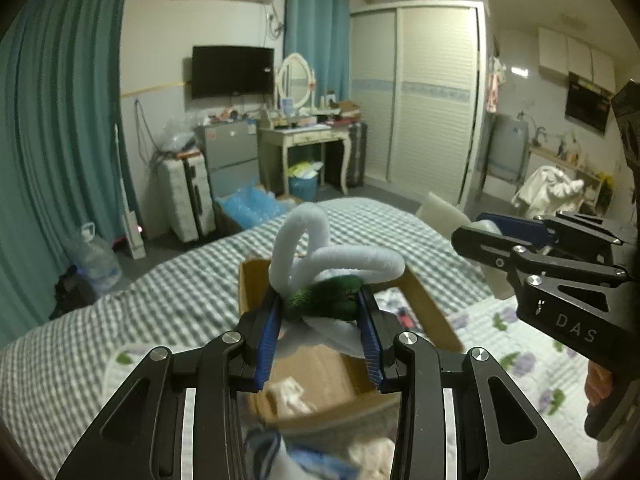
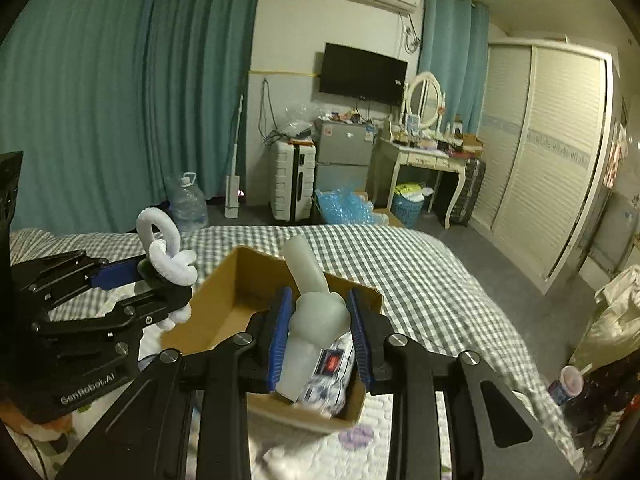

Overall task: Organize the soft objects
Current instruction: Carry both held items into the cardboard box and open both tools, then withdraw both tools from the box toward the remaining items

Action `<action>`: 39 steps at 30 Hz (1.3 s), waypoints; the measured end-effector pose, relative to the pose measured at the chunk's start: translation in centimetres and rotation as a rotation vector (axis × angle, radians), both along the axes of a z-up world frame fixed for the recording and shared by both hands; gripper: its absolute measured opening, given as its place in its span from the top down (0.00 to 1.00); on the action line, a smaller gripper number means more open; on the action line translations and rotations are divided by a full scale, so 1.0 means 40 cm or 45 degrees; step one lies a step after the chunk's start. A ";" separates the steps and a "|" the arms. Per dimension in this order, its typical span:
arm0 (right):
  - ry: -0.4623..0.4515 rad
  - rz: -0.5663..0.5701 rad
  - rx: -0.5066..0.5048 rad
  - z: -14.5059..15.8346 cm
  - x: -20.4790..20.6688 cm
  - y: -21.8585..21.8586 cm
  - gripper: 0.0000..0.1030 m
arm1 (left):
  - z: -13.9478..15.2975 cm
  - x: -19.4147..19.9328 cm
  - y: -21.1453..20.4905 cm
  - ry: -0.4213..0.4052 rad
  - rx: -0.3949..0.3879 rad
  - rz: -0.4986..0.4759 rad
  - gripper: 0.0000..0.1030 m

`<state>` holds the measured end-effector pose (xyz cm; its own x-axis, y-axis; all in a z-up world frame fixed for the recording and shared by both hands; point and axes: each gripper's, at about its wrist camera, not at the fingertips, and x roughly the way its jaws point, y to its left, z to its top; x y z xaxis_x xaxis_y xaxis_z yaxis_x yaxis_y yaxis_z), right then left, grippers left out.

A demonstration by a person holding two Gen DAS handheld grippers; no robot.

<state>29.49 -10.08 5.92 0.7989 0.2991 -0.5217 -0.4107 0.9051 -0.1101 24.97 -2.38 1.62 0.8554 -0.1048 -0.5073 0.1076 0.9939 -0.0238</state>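
My left gripper (image 1: 320, 300) is shut on a soft toy of white looped tubes (image 1: 316, 252) with a green fuzzy part (image 1: 332, 298), held above an open cardboard box (image 1: 250, 280) on the bed. In the right wrist view the toy (image 2: 168, 256) hangs at the left beside the box (image 2: 224, 280). My right gripper (image 2: 318, 308) is shut on a pale, translucent soft piece (image 2: 316, 304) with a long stem, over the box. A small printed packet (image 2: 330, 376) lies inside the box.
The box rests on a bed with a grey checked cover (image 2: 420, 280) and a floral quilt (image 1: 532, 356). Blurred cloths (image 1: 320, 456) lie near the front. Beyond the bed are suitcases (image 2: 290, 184), a dressing table (image 2: 424, 160), a wardrobe (image 2: 548, 160) and a water jug (image 2: 186, 200).
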 end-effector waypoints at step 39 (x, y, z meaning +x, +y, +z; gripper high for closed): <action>-0.088 -0.097 0.109 0.273 -0.266 -0.121 0.43 | 0.325 -0.313 0.007 -0.187 0.015 0.095 0.10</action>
<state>18.84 -14.94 16.85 0.8541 0.2772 -0.4400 -0.3346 0.9406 -0.0569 12.45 -2.10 14.64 0.9256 -0.0329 -0.3772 0.0350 0.9994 -0.0014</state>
